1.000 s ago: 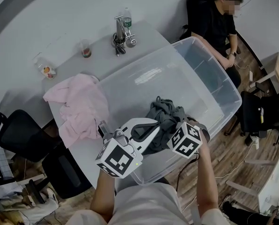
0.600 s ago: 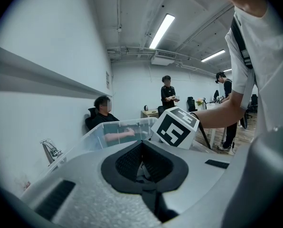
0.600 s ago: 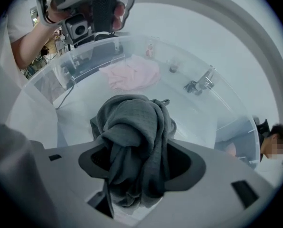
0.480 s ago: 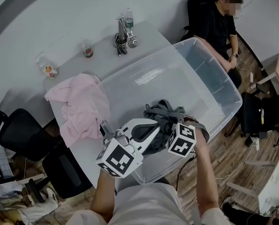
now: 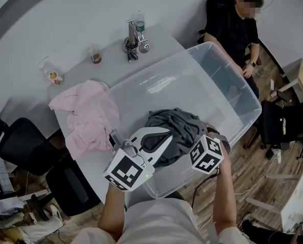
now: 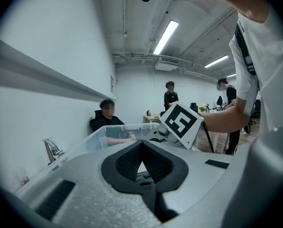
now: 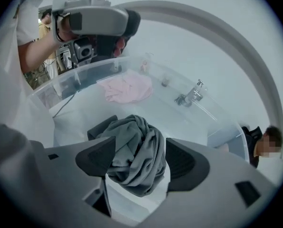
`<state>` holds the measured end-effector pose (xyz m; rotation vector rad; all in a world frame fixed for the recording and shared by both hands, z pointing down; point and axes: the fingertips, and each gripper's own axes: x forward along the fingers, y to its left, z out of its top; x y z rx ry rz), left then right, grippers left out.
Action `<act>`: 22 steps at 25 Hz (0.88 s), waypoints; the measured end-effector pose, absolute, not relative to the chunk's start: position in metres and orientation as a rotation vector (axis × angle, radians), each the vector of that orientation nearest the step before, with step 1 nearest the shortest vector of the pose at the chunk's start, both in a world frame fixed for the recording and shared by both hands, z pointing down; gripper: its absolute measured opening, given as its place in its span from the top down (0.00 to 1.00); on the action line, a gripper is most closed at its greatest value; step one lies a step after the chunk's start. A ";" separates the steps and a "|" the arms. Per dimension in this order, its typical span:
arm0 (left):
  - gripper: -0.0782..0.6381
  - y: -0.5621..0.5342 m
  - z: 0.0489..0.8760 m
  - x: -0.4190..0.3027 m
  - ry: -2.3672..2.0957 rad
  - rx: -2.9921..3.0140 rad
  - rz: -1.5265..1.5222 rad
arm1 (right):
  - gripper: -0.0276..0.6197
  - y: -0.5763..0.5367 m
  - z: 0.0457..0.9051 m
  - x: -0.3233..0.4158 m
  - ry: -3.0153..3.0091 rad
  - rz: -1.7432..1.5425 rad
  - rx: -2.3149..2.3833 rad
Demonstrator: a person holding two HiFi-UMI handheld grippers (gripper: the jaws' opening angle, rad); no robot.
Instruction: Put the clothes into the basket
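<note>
Hanging over the near end of the clear bin (image 5: 243, 80), the right gripper (image 7: 139, 158) has its jaws apart. They have just been opening, and the grey garment (image 5: 174, 126) shows between them with neither pad pressing on it. That garment lies bunched on the bin's floor at the near end, inside the walls. The left gripper (image 6: 142, 144) is held nearly level just to the left, above the bin's near rim, with its jaws together and nothing in them.

The only print to make out is the black-and-white square marker pattern on the left cube (image 5: 127, 171) and the right cube (image 5: 208, 154). The green label on the bottle (image 5: 138, 22), at the far edge of the counter (image 5: 111, 60), is too small to read.

A pink garment (image 5: 88, 113) lies on the counter just beside the bin's left wall and reaches toward the counter's left edge. The bin's far half shows bare floor. A seated person (image 5: 238, 27) is close to its far right corner.
</note>
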<state>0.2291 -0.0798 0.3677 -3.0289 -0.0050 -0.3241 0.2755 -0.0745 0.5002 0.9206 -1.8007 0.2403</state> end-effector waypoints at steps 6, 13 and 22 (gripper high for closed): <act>0.88 -0.078 0.352 0.222 0.036 -3.125 -0.201 | 0.47 -0.078 0.471 0.265 -1.925 0.177 1.069; 0.88 -0.074 0.331 0.205 0.042 -3.237 -0.024 | 0.67 -0.075 0.421 0.249 -2.143 0.130 1.302; 0.88 -0.067 0.317 0.185 0.076 -3.209 0.045 | 0.89 -0.060 0.352 0.229 -2.395 0.067 1.499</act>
